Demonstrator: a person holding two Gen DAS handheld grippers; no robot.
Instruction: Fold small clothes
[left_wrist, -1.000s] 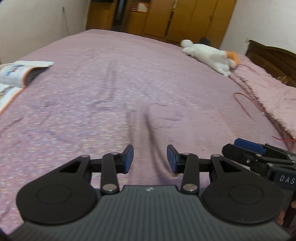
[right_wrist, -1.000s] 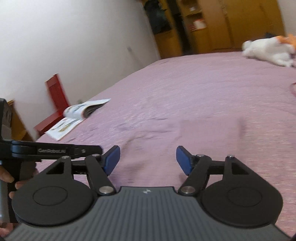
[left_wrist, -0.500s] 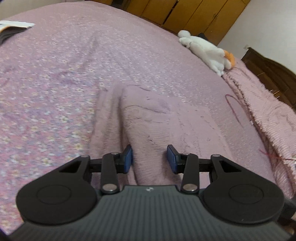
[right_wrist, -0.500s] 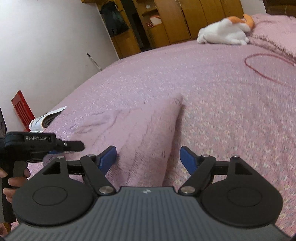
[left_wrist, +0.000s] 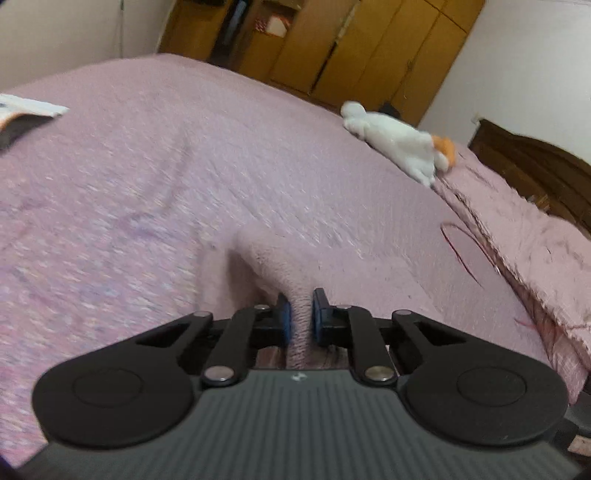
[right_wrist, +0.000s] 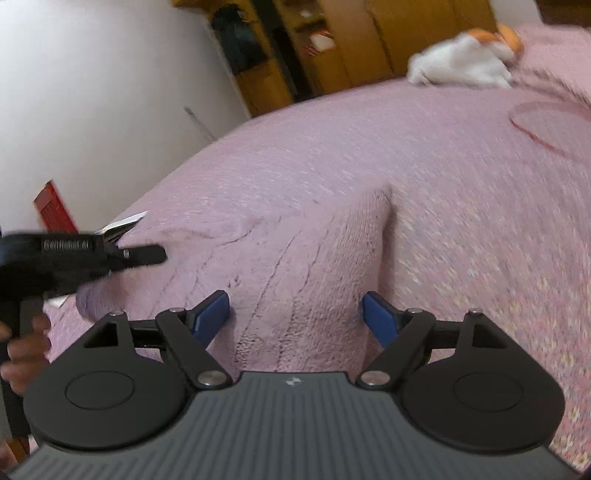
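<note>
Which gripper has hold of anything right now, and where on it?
The left gripper is shut on a raised fold at the near edge of the pink garment. The right gripper is open, holding nothing.

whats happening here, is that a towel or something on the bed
A person with two handheld grippers is working on a small pink garment lying on the pink bedspread. The left gripper is shut on a raised fold of the cloth, while the right gripper is open over another part of it. No fold is finished yet. A white stuffed toy lies farther up the bed.
</note>
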